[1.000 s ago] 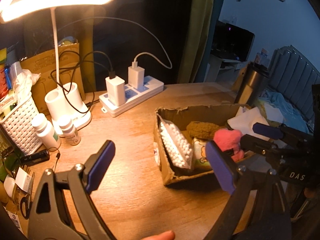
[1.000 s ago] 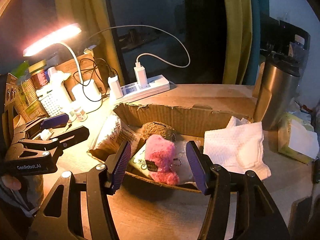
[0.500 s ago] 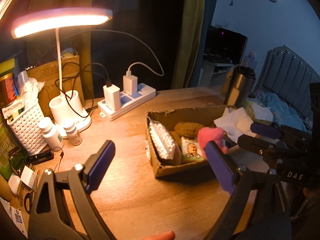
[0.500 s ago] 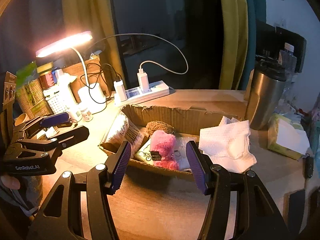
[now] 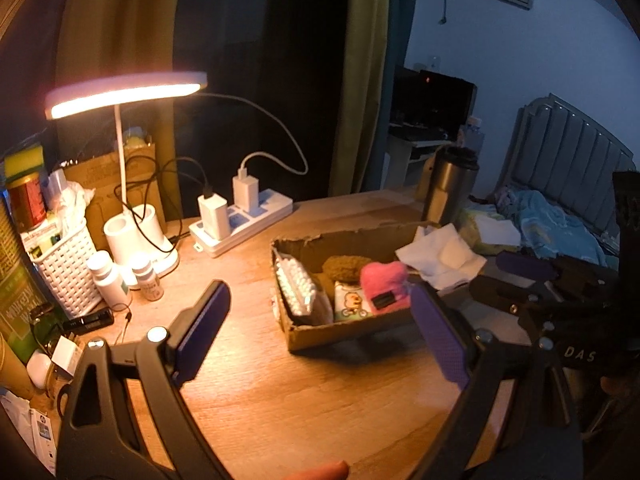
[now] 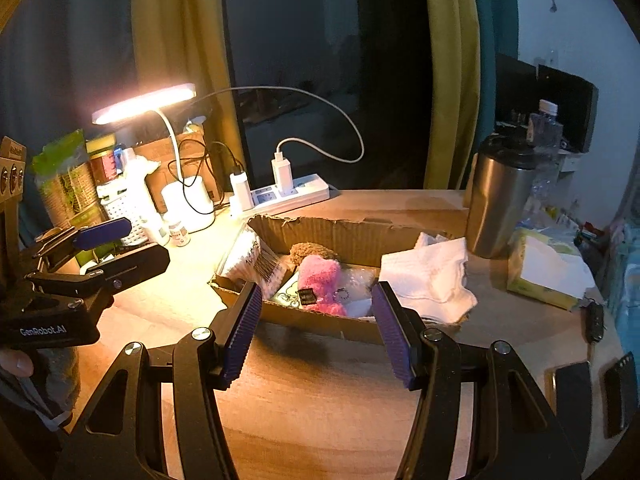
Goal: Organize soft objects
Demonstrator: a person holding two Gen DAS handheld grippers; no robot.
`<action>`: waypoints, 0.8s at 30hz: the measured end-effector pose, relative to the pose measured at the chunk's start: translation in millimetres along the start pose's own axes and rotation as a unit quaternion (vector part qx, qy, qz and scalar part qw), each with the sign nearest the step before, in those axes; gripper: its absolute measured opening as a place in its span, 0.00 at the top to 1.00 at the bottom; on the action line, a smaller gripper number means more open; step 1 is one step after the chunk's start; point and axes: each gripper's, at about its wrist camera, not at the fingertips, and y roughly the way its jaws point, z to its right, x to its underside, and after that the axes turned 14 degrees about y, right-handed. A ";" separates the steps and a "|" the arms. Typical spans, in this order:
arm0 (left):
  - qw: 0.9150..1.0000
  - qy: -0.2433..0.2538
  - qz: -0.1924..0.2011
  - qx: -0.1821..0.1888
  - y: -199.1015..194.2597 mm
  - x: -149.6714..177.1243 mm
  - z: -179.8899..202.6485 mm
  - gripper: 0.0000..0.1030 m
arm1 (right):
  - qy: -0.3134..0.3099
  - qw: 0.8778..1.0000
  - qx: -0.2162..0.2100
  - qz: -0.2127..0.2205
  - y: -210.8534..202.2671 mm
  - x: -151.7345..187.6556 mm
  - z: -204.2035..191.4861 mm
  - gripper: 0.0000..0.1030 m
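Note:
A torn cardboard box sits on the wooden table. In it lie a pink plush toy, a brown fuzzy thing, a bag of cotton swabs and a small printed packet. A white cloth lies over the box's right end. My left gripper is open and empty, held back from the box. My right gripper is open and empty, in front of the box.
A lit desk lamp, a power strip with chargers, a white basket and small bottles stand at the left. A steel tumbler and a tissue pack stand at the right.
Both grippers have pulled back and up from the box, which looks smaller now. The pink plush stays in the box. Both grippers stay open.

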 end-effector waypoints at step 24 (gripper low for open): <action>0.997 0.032 0.075 0.005 -75.5 -22.9 40.7 0.10 | -0.013 0.997 0.017 0.076 -90.0 5.5 -3.0 0.41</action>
